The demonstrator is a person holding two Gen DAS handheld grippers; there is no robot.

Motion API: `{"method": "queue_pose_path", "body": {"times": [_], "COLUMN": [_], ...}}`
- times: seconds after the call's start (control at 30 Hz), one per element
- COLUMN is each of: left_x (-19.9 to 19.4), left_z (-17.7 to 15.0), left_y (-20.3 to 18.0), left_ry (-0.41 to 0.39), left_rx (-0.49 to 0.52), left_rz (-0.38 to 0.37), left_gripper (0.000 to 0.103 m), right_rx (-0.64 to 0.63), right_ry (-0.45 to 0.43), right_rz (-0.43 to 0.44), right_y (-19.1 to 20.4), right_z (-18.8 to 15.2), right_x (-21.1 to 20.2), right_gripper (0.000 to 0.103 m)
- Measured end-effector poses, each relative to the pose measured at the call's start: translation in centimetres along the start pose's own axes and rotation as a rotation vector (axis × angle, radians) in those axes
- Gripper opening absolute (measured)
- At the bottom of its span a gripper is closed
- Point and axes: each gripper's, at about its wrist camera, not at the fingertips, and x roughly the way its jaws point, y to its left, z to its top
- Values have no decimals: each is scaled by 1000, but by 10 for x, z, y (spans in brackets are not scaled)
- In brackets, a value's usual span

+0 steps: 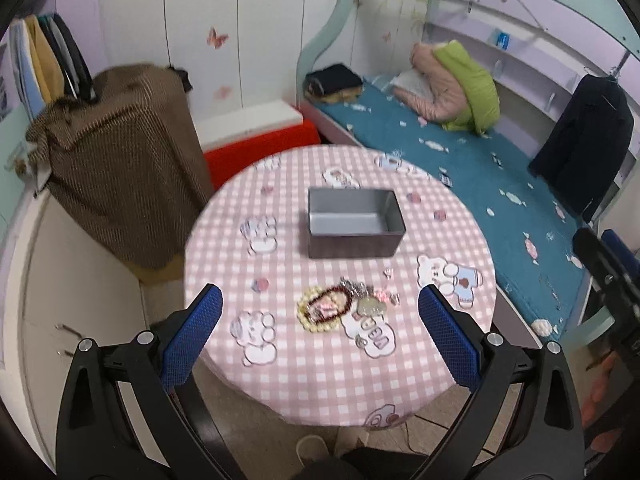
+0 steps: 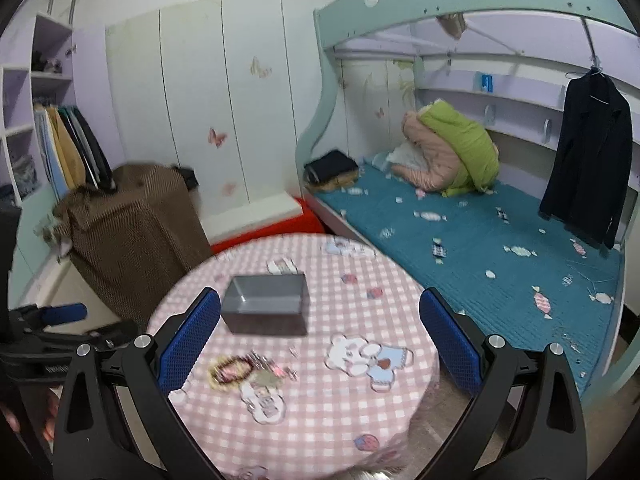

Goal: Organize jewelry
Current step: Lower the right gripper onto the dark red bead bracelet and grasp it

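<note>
A heap of jewelry [image 1: 340,308] lies on the round table's pink checked cloth [image 1: 320,368]: pale and dark bead bracelets, silver chains and small earrings. An empty grey rectangular box [image 1: 354,220] stands behind it. My left gripper [image 1: 320,328] is open and empty, held above the table's near edge with the heap between its blue fingers. My right gripper [image 2: 320,332] is open and empty too, above the table; the heap [image 2: 248,372] and the box [image 2: 266,308] sit to its lower left. The left gripper's tip also shows in the right wrist view [image 2: 60,314].
A bunk bed with a teal mattress [image 1: 480,168] borders the table's right side, with folded clothes and a hanging dark jacket [image 1: 588,148]. A brown-covered suitcase [image 1: 120,160] and a red-and-white box [image 1: 256,136] stand behind the table at left.
</note>
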Motion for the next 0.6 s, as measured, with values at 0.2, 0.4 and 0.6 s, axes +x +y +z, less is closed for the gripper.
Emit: {"method": "queue_pose_path", "body": {"times": [0.2, 0.4, 0.6], "left_x": [35, 64, 100], "left_z": [-20, -37, -39], "left_y": [-2, -4, 11], "left_ry": [96, 181, 252], "left_rx": [-47, -26, -62], "left_rz": [-3, 21, 22], "left_gripper": [98, 98, 98], "right_rx": [-31, -49, -42], "right_ry": [100, 178, 279], "right_rz": [55, 39, 46], "right_y": [-9, -12, -9], "right_z": [-24, -38, -52], "right_x": [22, 44, 69], "right_gripper": [95, 95, 95]}}
